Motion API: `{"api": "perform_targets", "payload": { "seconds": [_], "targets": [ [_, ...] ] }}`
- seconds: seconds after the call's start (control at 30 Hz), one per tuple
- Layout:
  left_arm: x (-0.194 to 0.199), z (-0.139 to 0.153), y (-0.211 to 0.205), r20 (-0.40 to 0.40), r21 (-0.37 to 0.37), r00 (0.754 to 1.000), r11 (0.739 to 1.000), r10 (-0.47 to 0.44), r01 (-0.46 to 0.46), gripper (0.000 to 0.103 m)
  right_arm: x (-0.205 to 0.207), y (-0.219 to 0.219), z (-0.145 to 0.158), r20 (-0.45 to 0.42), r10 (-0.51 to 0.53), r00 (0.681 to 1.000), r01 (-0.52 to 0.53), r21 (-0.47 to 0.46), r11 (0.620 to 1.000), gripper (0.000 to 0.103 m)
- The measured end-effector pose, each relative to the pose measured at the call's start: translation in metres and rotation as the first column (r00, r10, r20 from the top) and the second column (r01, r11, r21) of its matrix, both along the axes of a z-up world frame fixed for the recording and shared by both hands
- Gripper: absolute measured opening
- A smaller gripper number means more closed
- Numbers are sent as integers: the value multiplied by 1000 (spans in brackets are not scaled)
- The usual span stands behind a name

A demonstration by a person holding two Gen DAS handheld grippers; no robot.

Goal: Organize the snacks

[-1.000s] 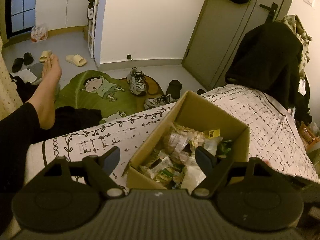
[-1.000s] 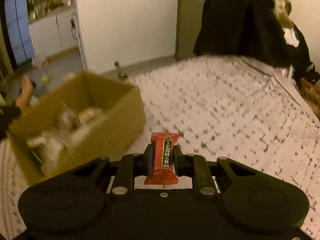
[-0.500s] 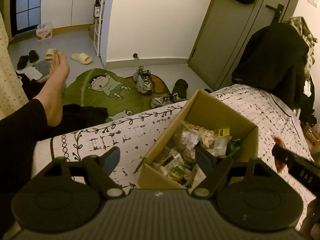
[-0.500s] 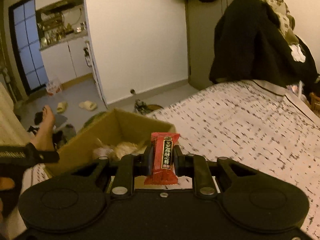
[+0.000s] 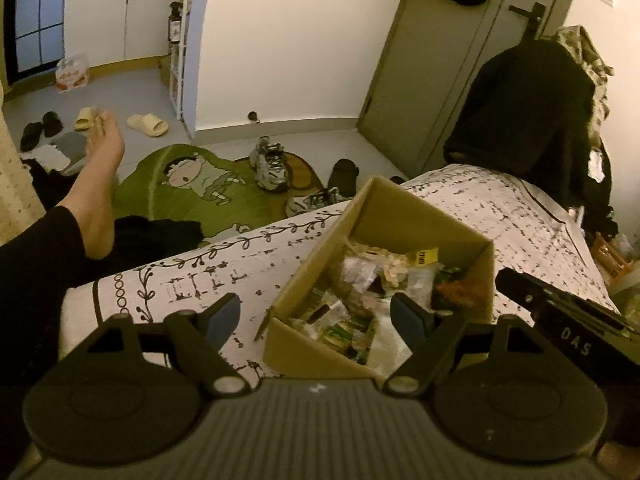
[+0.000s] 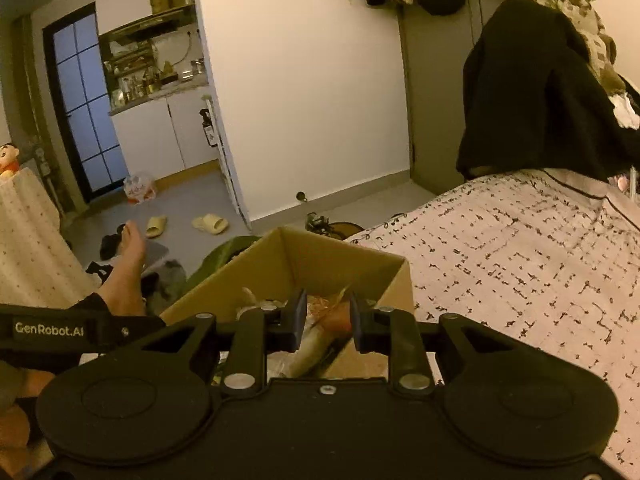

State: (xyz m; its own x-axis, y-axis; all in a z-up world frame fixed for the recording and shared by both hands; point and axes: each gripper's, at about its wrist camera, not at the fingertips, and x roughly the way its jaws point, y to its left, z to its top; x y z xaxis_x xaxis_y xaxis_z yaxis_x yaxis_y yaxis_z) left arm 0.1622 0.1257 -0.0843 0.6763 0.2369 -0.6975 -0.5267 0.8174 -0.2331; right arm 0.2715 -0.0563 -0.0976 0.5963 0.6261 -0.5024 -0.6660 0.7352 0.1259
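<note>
**A:** What is the left gripper (image 5: 316,316) doing?

**B:** Its jaws stand wide apart with nothing between the pads. It points down at the near corner of the cardboard box (image 5: 320,264). One fingertip is over the patterned cover (image 5: 208,276) just outside the box wall. The other is over the snack packets (image 5: 360,276) heaped inside.

**A:** And the right gripper (image 6: 327,312)?

**B:** Its jaws have just been opening, and the gap between them is narrow. The red packet (image 6: 339,319) shows as an orange-red blur in that gap, just past the fingertips. The pads do not seem to press on it, so I read it as loose.

**A:** Where is that packet relative to the box?

**B:** It is over the open top, straight ahead of and below the right fingertips, with pale wrappers beneath it. In the left wrist view an orange-red patch lies against the box wall nearest the right tool. It is too smeared for me to tell whether that is the same packet.

**A:** How do the two tools sit relative to each other?

**B:** The right one reaches in from the left one's right side, its black body just beside the box. A bare foot (image 5: 100,184) is stretched out well to the left of the left gripper, off the cover.
</note>
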Motion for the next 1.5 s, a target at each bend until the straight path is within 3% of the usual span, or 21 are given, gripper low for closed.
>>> {"api": "perform_targets", "payload": {
  "seconds": [0.17, 0.23, 0.3, 0.53, 0.6, 0.7, 0.8, 0.93, 1.37, 1.5],
  "targets": [
    [-6, 9, -5, 16, 3, 1000, 1000, -17, 17, 81, -8, 2, 9, 19, 5, 1000, -5, 2, 1000, 25],
    [-11, 14, -7, 31, 7, 999, 1000, -25, 24, 81, -12, 1, 12, 25, -5, 1000, 5, -13, 1000, 33],
    [-15, 18, -10, 39, 17, 999, 999, -36, 35, 81, -18, -4, 15, 17, -14, 1000, 14, -14, 1000, 51],
    [-27, 35, -19, 74, 33, 994, 996, -82, 80, 81, -33, -25, 29, 3, -102, 995, 102, -37, 994, 65],
    [-32, 42, -23, 89, 40, 992, 995, -90, 87, 81, -40, -32, 35, 10, -133, 991, 133, -48, 990, 77],
    [-41, 48, -28, 97, 43, 991, 995, -96, 92, 88, -54, -48, 45, 14, -169, 985, 170, -31, 985, 96],
    [-50, 53, -35, 101, 50, 988, 992, -119, 114, 89, -66, -63, 52, 9, -201, 980, 201, -28, 979, 102],
    [-64, 60, -44, 99, 65, 984, 988, -148, 142, 93, -84, -75, 58, -5, -217, 976, 216, -39, 976, 103],
    [-107, 71, -65, 84, 161, 973, 966, -217, 201, 93, -126, -98, 61, -30, -265, 964, 264, -16, 964, 103],
    [-111, 71, -69, 79, 158, 970, 964, -230, 216, 93, -131, -101, 59, -34, -275, 961, 275, -14, 961, 103]
  ]
}}
